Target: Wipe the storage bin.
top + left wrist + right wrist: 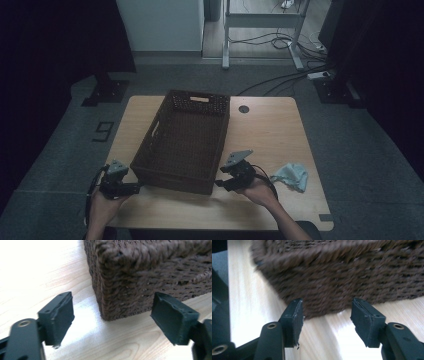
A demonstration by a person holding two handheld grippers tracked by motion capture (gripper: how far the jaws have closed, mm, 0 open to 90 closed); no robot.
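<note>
A dark brown woven basket [170, 179] stands on the light wooden table [270, 135], its long side running away from me. My left gripper [137, 188] lies low at the basket's near left corner. In the left gripper view that corner [117, 290] rises just beyond the left gripper [112, 308], whose jaws stand wide apart with nothing between the pads. My right gripper [220, 184] points at the near right corner. In the right gripper view the basket wall [342, 282] is close ahead of the right gripper [327, 311], which is open and holds nothing.
A crumpled light blue cloth [291, 175] lies on the table to the right of my right hand. A round cable hole [243, 109] sits near the far edge. Table legs and cables [280, 42] stand on the floor beyond.
</note>
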